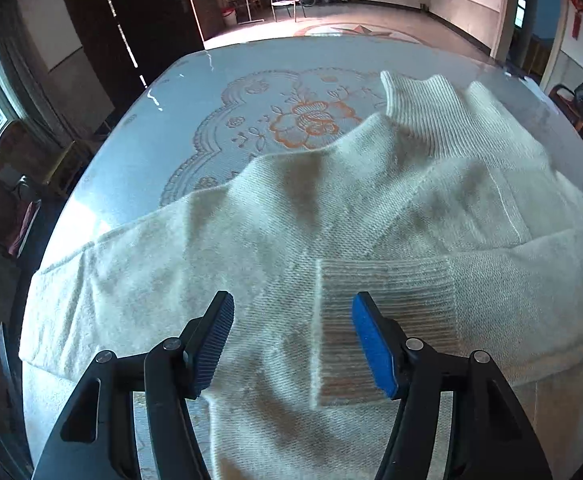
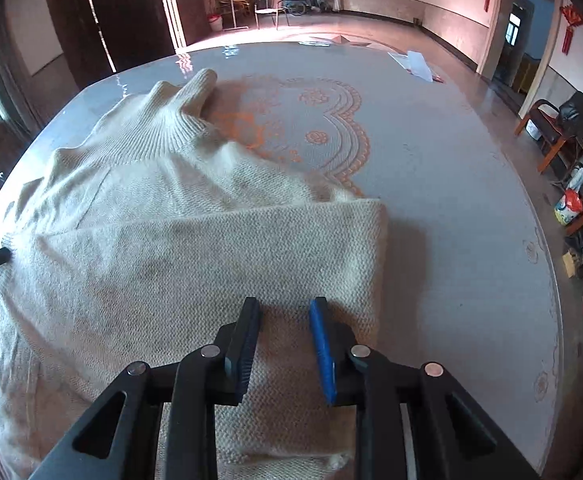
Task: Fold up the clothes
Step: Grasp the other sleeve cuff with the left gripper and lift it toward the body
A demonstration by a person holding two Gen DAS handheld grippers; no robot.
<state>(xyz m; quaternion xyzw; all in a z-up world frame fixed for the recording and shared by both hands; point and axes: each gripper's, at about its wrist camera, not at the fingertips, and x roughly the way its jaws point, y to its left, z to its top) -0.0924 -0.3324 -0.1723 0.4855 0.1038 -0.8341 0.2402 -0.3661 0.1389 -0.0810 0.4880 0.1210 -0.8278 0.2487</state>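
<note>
Here we hover over a cream sweater (image 1: 291, 208), part-folded on the worktop (image 2: 451, 168).

We see it filling the lower half of both frames, turtleneck collar (image 1: 423, 116) toward the top. Both sleeves lie folded across the body; one ribbed cuff (image 1: 387, 320) sits at lower centre. We judge the body fold remains. Our left gripper (image 1: 293, 340) has its fingers spread wide, holding nothing; our right gripper (image 2: 285, 348) has its fingers apart, empty, above the cloth.
</note>
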